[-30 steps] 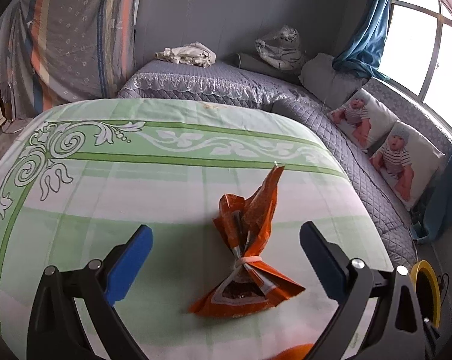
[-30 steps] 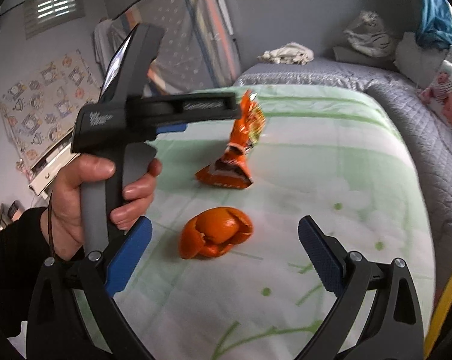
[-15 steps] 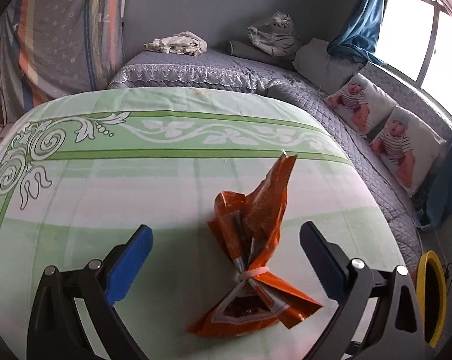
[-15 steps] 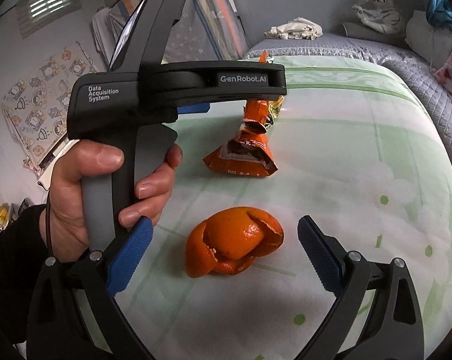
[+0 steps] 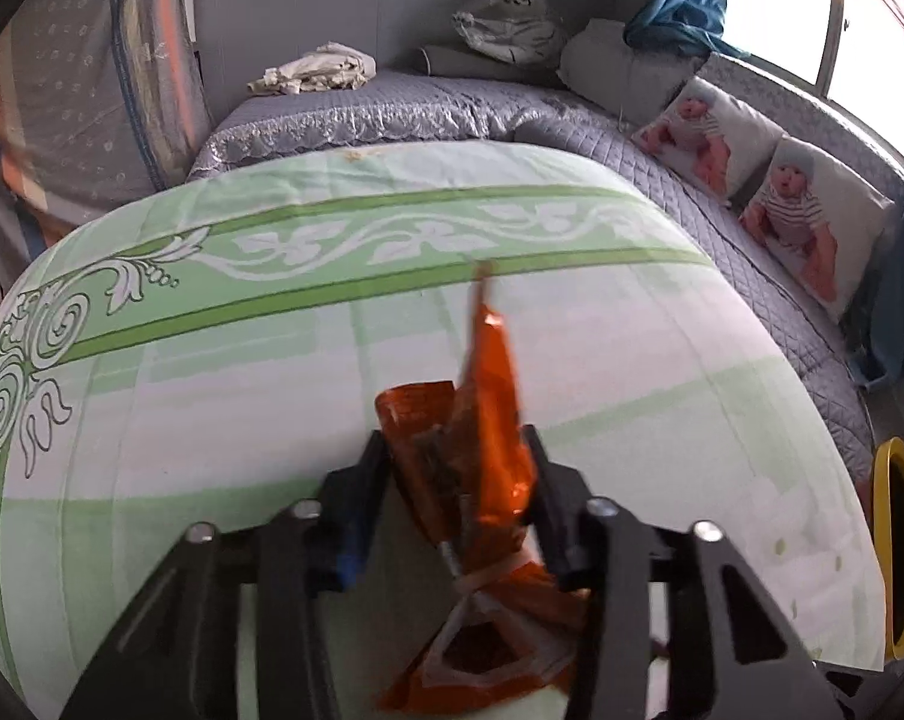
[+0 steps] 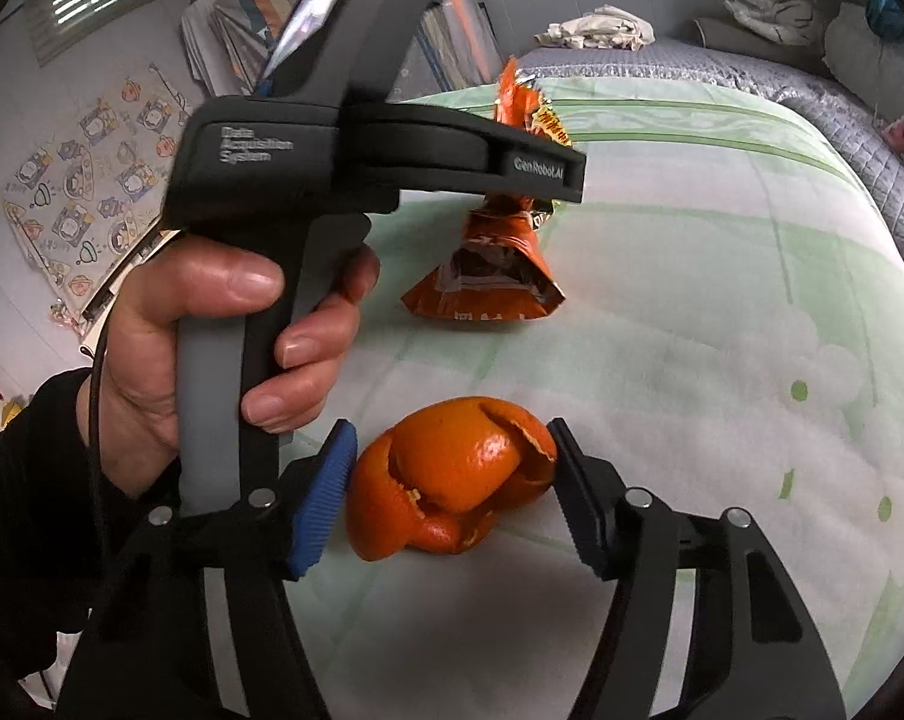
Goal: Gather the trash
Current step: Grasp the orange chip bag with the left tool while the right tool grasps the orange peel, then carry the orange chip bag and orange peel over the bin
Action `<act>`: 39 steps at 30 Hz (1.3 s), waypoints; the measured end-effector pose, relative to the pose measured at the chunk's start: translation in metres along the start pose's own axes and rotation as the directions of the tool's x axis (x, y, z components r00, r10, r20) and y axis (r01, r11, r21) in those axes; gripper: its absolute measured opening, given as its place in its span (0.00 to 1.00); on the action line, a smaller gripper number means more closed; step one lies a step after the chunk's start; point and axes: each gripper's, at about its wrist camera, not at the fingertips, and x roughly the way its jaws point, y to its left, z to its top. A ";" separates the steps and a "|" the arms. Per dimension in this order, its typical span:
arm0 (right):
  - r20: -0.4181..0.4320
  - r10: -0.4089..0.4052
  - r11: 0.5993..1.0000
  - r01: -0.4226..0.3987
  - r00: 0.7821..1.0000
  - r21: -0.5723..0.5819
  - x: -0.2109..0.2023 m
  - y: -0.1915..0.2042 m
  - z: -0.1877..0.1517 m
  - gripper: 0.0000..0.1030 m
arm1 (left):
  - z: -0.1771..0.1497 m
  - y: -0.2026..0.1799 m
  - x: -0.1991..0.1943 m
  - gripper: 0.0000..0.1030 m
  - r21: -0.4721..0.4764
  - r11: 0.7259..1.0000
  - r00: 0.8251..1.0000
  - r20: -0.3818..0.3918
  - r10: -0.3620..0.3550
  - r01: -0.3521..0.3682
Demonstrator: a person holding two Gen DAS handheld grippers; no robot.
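1. The left gripper (image 5: 459, 474) is pinching the orange wrapper (image 5: 482, 432) at its banded waist, jaws nearly together with crinkled foil squeezed between them.
2. The wrapper is a shiny, creased snack bag, its twisted top sticking up ahead of the fingers and its flared open mouth hanging below them, dark inside; what it is holding, I cannot tell.
3. From the right wrist view, the wrapper's base (image 6: 485, 282) is resting on the sheet (image 6: 722, 330), ahead of and beyond the right gripper.
4. The right gripper (image 6: 452, 492) is closing round the peel (image 6: 452, 480): ribbed blue pad touching one side, black pad just at the other edge, jaws about half open.
5. The peel is a curled, glossy orange shell, torn edges, sitting on the soft green-and-white sheet.
6. A yellow-rimmed bin (image 5: 902, 546) is standing off to the left gripper's right, its contents hidden.
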 end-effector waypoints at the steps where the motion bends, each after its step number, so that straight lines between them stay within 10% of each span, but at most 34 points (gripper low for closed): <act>1: 0.000 0.001 1.000 -0.001 1.000 -0.008 0.000 0.001 0.000 0.52 | 0.000 0.000 0.001 0.31 0.003 1.000 1.000 0.001 0.005 -0.005; 4: 0.004 -0.004 1.000 0.005 1.000 -0.026 -0.001 0.004 0.001 0.46 | 0.000 0.001 -0.001 0.19 -0.005 1.000 1.000 0.015 0.007 -0.006; 27: 0.147 -0.085 0.996 0.086 0.985 0.003 -0.093 -0.009 -0.009 0.41 | -0.008 0.001 -0.115 0.17 -0.066 0.996 0.979 0.200 -0.037 0.051; 39: 0.293 -0.207 0.977 0.181 0.933 0.115 -0.190 -0.039 -0.037 0.40 | -0.032 -0.041 -0.197 0.17 -0.051 0.993 0.948 0.307 -0.087 0.108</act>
